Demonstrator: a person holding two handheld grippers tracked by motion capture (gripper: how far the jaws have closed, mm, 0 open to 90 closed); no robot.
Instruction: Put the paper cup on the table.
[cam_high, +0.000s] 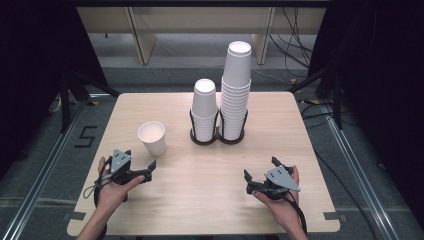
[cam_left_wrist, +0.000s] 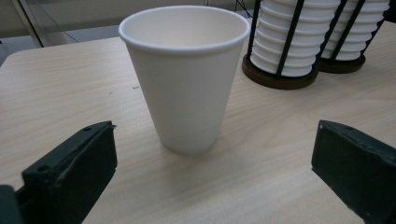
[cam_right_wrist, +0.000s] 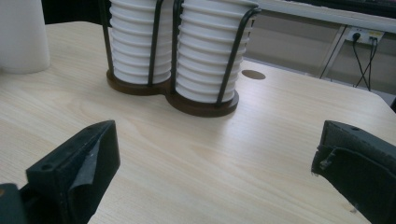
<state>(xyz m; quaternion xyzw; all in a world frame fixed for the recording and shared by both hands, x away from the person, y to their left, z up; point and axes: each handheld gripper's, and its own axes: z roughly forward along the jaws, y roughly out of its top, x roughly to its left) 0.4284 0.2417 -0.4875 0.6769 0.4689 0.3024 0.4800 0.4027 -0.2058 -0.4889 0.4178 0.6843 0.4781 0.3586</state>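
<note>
Worktop (cam_high: 200, 200) — pale wood grain, rounded corners, a small round hole near its far right edge in the right gripper view.

Single paper cup (cam_high: 152, 138) — white, upright, mouth up, standing alone on the worktop left of centre. In the left gripper view it sits just ahead of your left tongs, between the lines of the two jaws but not touched by either.

Cup holder (cam_high: 217, 136) — dark twin-ring base with black wire uprights, at the middle of the worktop toward the far side. It carries two stacks of white cups, mouths down: the shorter stack (cam_high: 204, 110) on the left, the taller stack (cam_high: 236, 90) on the right, touching side by side.

Left tongs (cam_high: 144, 170) — in your left hand (cam_high: 112, 187), near the front left of the worktop, jaws spread wide and released, pointed toward the single cup.

Right tongs (cam_high: 261, 174) — in your right hand (cam_high: 280, 200), near the front right, jaws likewise wide apart and gripping nothing — well short of the holder they face.
</note>
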